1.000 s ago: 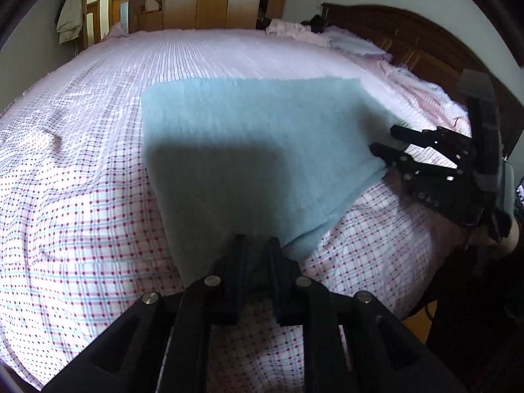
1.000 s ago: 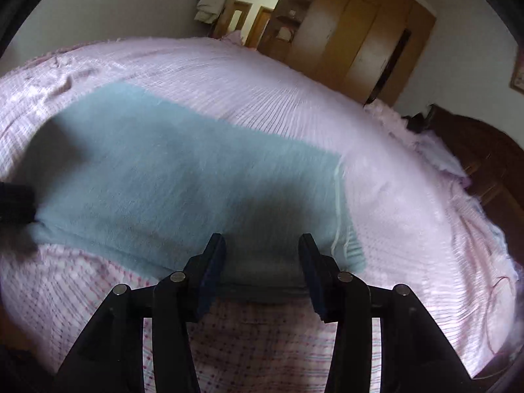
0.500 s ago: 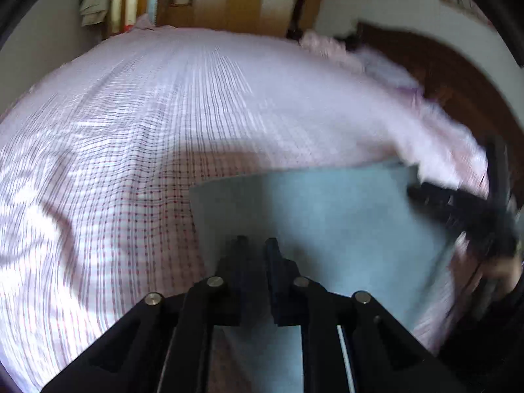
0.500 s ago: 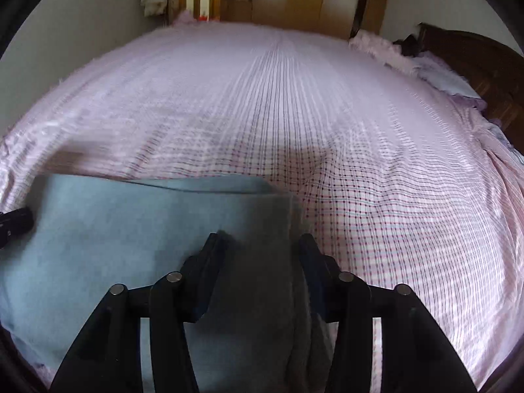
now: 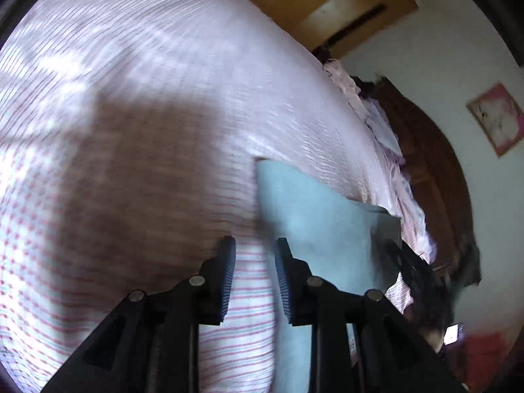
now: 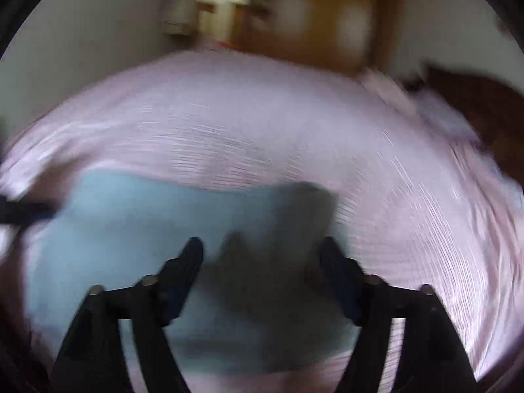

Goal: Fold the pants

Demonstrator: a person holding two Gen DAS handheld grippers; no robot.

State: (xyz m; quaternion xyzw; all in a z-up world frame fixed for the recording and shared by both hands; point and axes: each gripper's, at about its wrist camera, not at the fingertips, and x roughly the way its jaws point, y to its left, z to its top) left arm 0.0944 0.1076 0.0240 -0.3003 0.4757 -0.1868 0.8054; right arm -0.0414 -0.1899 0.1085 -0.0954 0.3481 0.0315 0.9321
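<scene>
The light blue pants (image 5: 314, 222) lie folded into a small rectangle on the pink checked bed (image 5: 163, 82). In the left wrist view my left gripper (image 5: 254, 245) is open with nothing between its fingers, at the pants' left edge. The right gripper (image 5: 406, 262) shows dark at the pants' right edge there. In the blurred right wrist view the pants (image 6: 137, 229) lie below my right gripper (image 6: 262, 245), which is wide open and empty above them. The tip of the left gripper (image 6: 23, 211) shows at the pants' left edge.
A dark wooden headboard (image 5: 435, 177) with pink bedding (image 5: 376, 111) stands at the right. A wooden wardrobe (image 6: 314, 19) and a doorway (image 6: 222, 3) are beyond the bed. A framed picture (image 5: 496, 118) hangs on the wall.
Both grippers carried the pants' edge over, folding them smaller, then opened and let go. The left gripper went from shut on the fabric to open. Both views swung.
</scene>
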